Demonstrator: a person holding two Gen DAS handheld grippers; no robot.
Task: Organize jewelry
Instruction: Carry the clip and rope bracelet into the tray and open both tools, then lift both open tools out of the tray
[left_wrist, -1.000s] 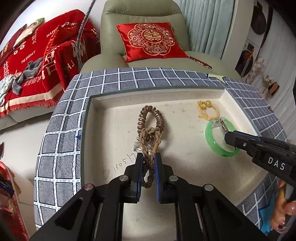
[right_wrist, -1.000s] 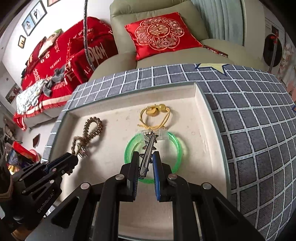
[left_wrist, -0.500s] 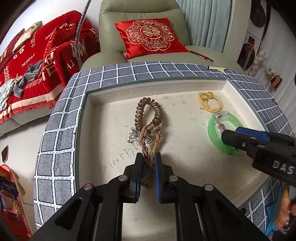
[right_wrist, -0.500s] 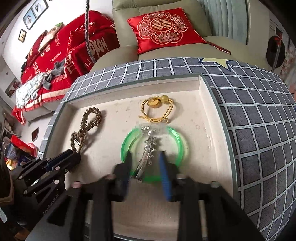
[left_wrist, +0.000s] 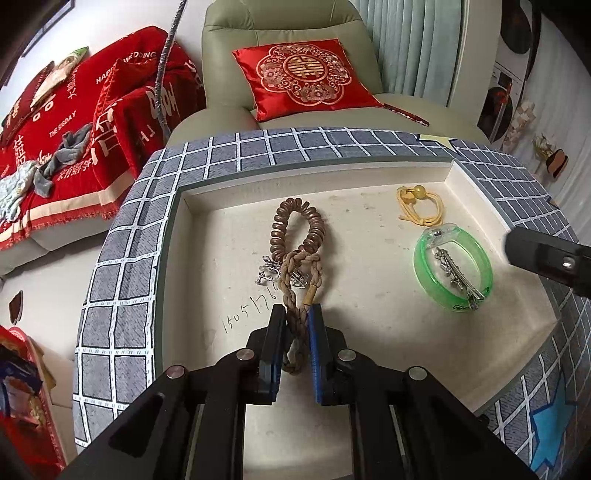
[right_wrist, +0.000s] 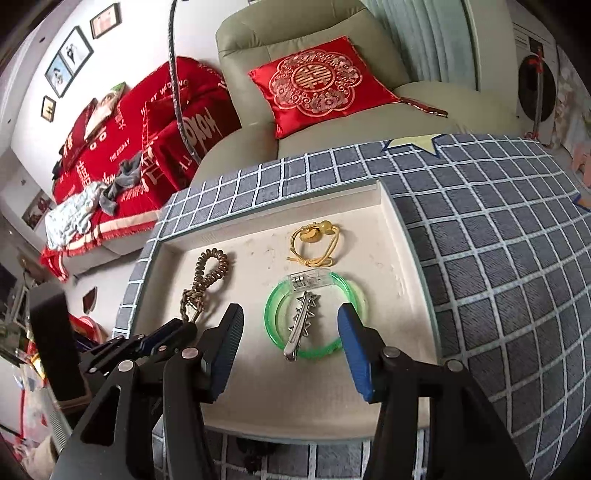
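Right wrist: silver hair clip (right_wrist: 302, 325) on green bangle (right_wrist: 317, 314) beyond empty, opening jaws.

1. The left gripper (left_wrist: 297, 332) is made of black arms that spread out like a fan.
2. Its two fingers have flat blue pads (left_wrist: 317, 354) with tiny ridges.
3. Round silver screws (left_wrist: 245, 355) sit on the black arms.
4. The right gripper (right_wrist: 291, 343) looks the same: black arms, blue ridged pads (right_wrist: 352, 354), silver screws (right_wrist: 390, 352).
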